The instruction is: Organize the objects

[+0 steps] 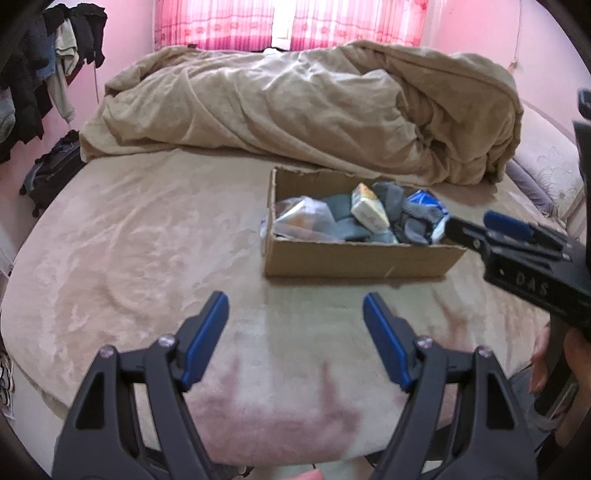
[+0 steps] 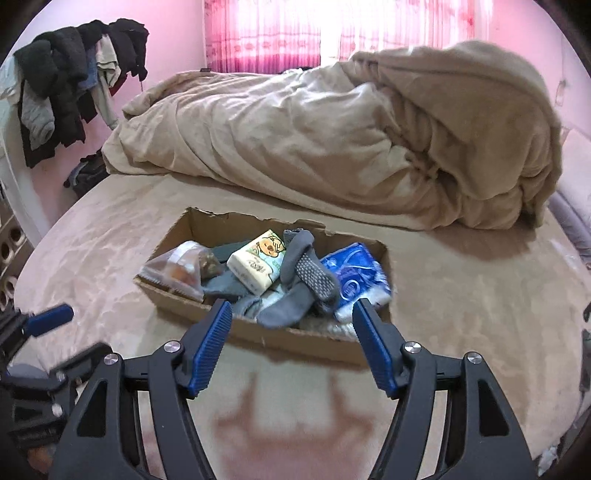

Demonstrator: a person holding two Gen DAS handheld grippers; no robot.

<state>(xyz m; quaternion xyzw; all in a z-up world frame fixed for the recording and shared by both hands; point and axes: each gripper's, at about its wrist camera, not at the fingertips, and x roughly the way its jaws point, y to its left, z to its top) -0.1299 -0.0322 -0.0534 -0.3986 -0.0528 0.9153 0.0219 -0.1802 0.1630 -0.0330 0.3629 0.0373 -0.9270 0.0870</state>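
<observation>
A shallow cardboard box [image 1: 354, 258] [image 2: 258, 336] sits on the bed. It holds grey socks [image 2: 306, 273] [image 1: 391, 201], a cream tissue pack [image 2: 258, 264] [image 1: 369, 210], a blue tissue pack [image 2: 354, 275] [image 1: 424, 201] and a clear plastic bag [image 2: 177, 267] [image 1: 303, 218]. My left gripper [image 1: 295, 306] is open and empty above the bed, in front of the box. My right gripper [image 2: 291, 314] is open and empty just before the box's near edge; it also shows in the left wrist view [image 1: 476, 230]. The left gripper shows at the left of the right wrist view [image 2: 48, 321].
A crumpled beige duvet [image 1: 314, 107] [image 2: 351, 140] lies across the far half of the bed. Dark clothes [image 2: 70, 77] [image 1: 44, 66] hang on a rack at the left wall. A dark bag [image 1: 51, 166] lies on the floor at the left. Pink curtains [image 1: 288, 22] hang behind.
</observation>
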